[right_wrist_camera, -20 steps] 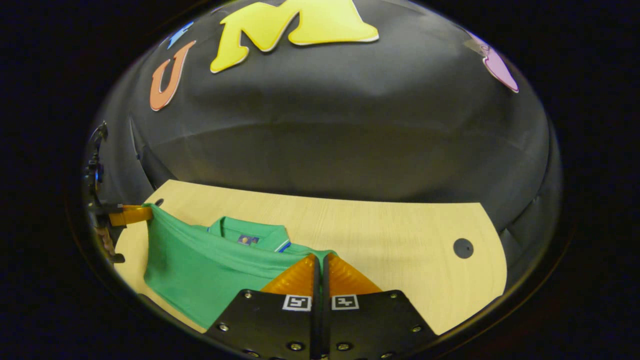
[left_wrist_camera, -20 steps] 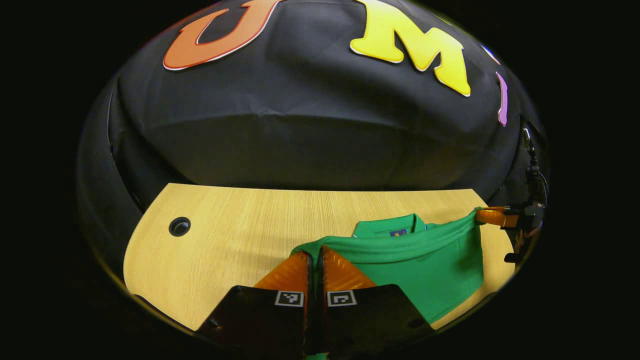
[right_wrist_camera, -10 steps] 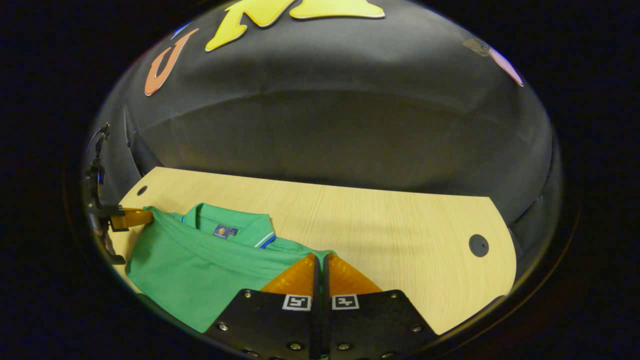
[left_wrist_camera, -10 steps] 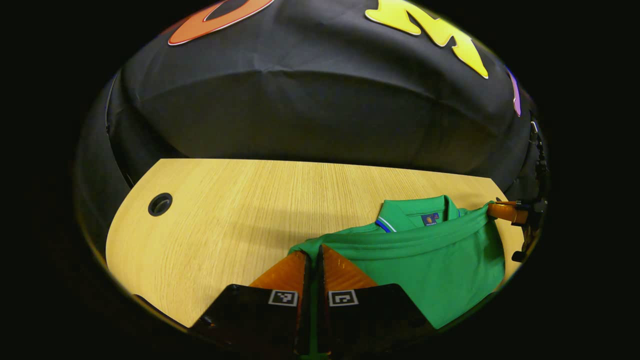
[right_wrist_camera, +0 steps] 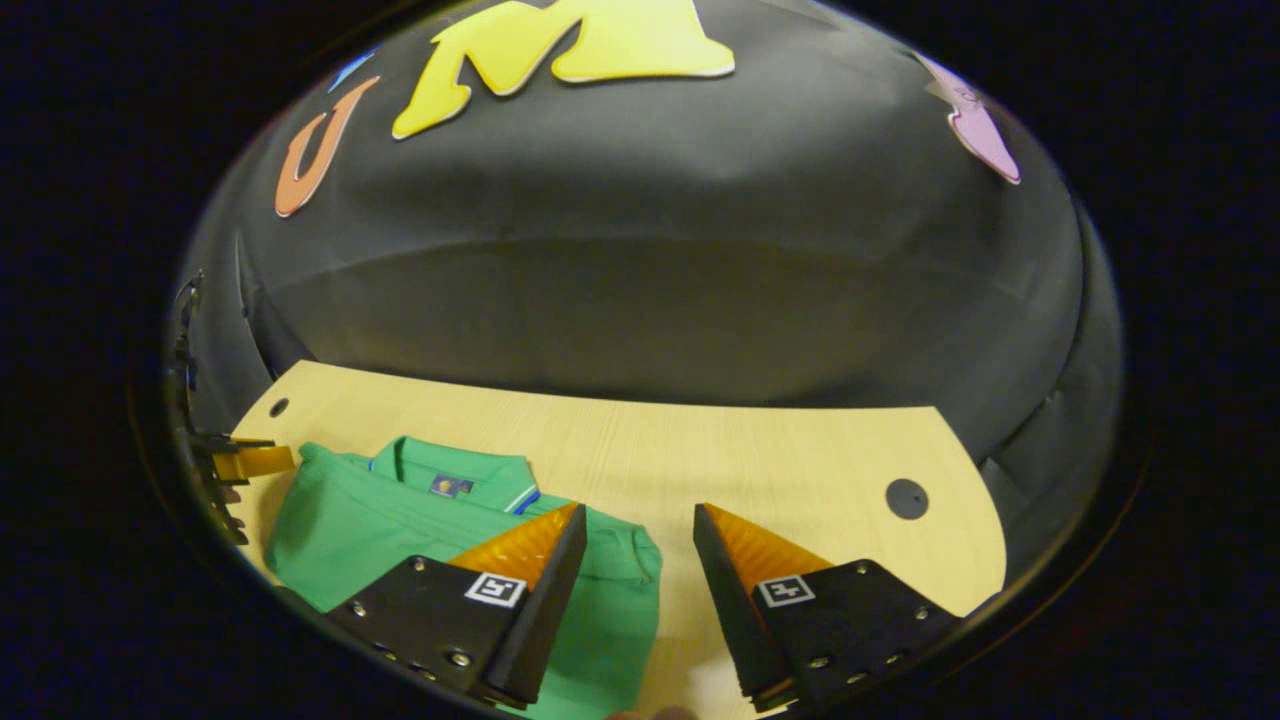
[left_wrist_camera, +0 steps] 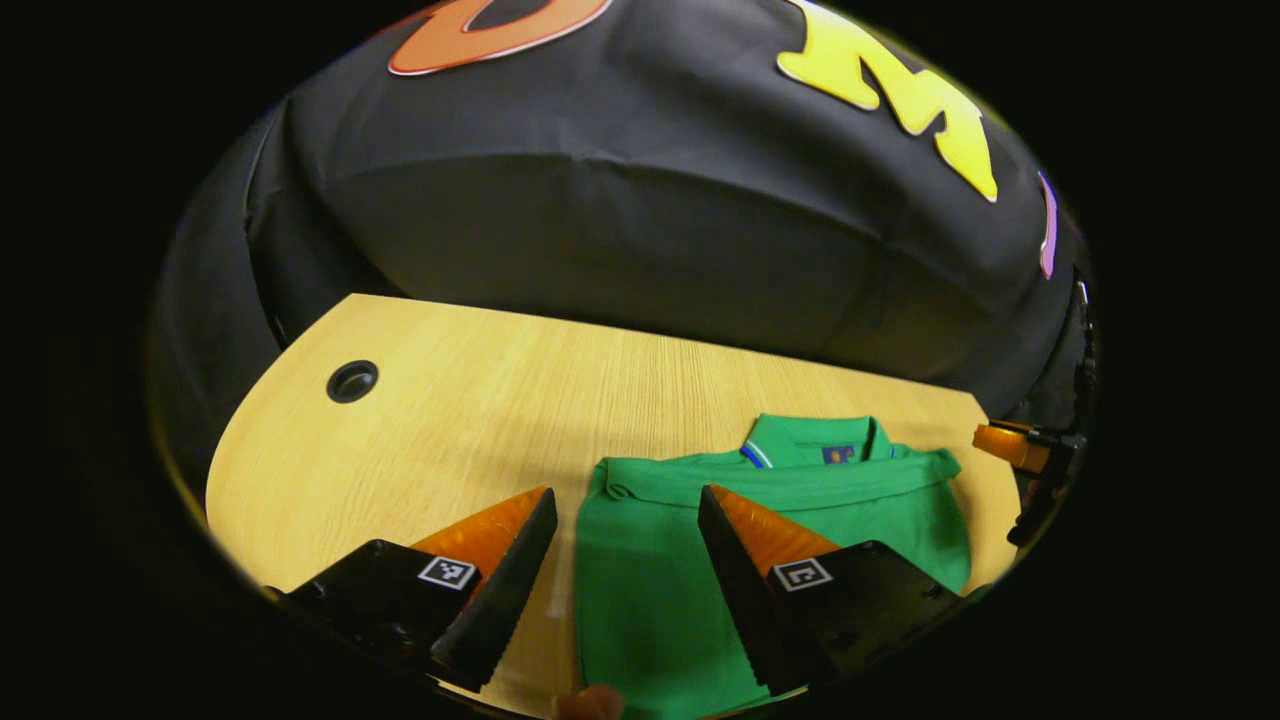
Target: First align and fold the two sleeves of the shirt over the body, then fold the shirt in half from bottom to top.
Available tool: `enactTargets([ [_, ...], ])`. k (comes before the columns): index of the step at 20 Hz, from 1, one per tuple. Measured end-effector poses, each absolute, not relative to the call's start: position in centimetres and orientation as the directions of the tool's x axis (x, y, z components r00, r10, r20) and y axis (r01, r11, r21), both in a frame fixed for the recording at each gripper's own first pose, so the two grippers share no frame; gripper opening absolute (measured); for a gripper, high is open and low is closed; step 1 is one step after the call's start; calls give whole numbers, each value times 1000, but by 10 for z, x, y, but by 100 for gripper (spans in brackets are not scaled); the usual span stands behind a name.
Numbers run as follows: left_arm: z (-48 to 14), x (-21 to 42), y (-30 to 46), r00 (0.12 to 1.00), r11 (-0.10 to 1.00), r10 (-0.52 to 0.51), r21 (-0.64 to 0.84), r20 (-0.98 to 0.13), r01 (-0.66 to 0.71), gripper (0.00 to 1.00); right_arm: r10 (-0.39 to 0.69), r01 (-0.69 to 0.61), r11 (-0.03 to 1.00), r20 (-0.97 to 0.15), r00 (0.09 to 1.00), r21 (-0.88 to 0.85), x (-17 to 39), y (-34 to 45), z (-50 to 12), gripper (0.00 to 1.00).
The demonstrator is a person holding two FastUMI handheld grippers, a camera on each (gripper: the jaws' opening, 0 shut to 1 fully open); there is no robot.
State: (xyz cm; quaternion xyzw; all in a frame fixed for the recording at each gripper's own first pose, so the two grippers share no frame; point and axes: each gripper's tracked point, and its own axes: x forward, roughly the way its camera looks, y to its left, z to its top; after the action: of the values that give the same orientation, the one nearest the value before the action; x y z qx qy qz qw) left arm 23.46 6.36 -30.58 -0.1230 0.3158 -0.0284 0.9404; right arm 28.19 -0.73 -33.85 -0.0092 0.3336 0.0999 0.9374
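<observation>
Lying folded on the surface (left_wrist_camera: 480, 420), the shirt (left_wrist_camera: 690, 560) sits below the spread left gripper (left_wrist_camera: 625, 505) and spread right gripper (right_wrist_camera: 635, 520). Risk: a finger snagging the upper layer during withdrawal would reopen the fold.

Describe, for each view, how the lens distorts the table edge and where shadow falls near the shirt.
Left gripper view: the table has a far edge that bows into a curve, and a soft shadow lies on the wood left of the shirt, between the open left gripper fingers. Right gripper view: the table's far edge curves likewise; the shirt's near part sits dim beneath the open right gripper; focus stays fairly sharp.
</observation>
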Motion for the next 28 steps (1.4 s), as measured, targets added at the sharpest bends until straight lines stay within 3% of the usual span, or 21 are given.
enactTargets([
  [6,-182,194,63,892,972,-124,-236,-435,20,97,192,-197,979,-500,845,44,228,-1,-223,69],
  [15,-33,68,40,978,968,-71,-250,-198,20,98,171,-173,985,-255,952,15,82,2,-68,68],
  [21,11,-8,38,998,978,-9,-207,-69,-6,98,88,-88,996,-113,990,5,16,-22,-4,68],
  [28,11,-48,28,998,985,-8,-174,-56,-2,98,88,-86,996,-116,989,25,-42,-11,1,69],
])
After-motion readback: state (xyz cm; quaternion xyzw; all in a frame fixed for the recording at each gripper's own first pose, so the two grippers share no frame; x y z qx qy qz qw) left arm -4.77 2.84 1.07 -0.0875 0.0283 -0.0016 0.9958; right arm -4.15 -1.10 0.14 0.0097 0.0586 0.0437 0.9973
